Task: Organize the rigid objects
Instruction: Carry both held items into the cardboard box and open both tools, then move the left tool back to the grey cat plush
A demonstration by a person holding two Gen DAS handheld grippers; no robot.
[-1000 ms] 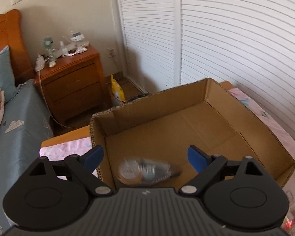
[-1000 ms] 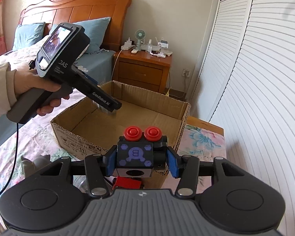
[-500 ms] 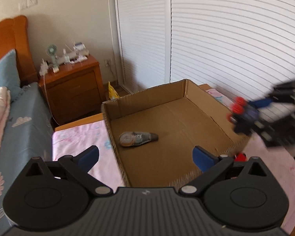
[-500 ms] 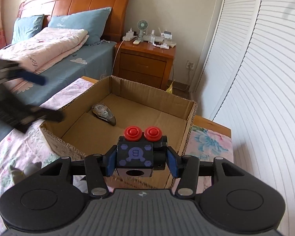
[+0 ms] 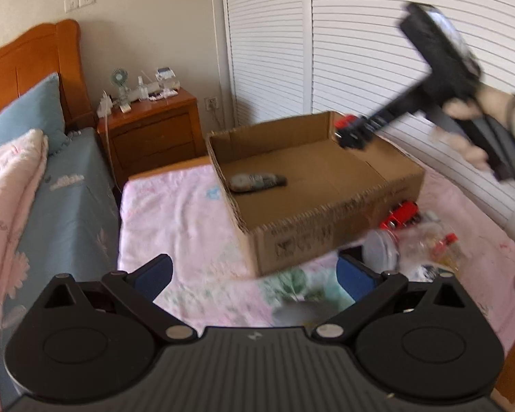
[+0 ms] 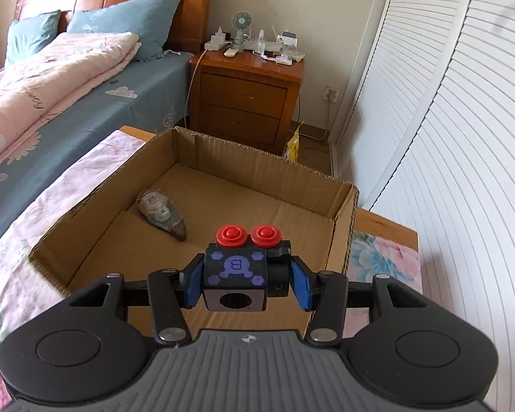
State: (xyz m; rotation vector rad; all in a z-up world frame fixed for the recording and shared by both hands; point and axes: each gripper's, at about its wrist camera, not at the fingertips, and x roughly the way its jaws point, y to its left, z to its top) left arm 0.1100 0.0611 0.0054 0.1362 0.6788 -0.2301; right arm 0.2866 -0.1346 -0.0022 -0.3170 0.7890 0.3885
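An open cardboard box (image 5: 326,237) (image 6: 343,216) sits on the flowered bedspread. A grey correction-tape dispenser (image 5: 257,182) (image 6: 161,214) lies on its floor near the left wall. My right gripper (image 6: 245,283) is shut on a black toy cube with a purple "B" and two red buttons (image 6: 235,271), held above the box's near right part; in the left wrist view it hangs over the box's far right corner (image 5: 353,134). My left gripper (image 5: 254,274) is open and empty, low over the bedspread in front of the box.
A red toy (image 5: 401,214), a clear plastic bottle (image 5: 425,243) and other small items lie right of the box. A wooden nightstand (image 6: 247,103) with a fan and clutter stands behind. The bed with quilt (image 6: 51,79) is left; louvered closet doors (image 6: 446,137) are right.
My left gripper pulled back out of the box after letting go of the tape dispenser, which now lies inside. My right gripper moved forward over the box with the cube.
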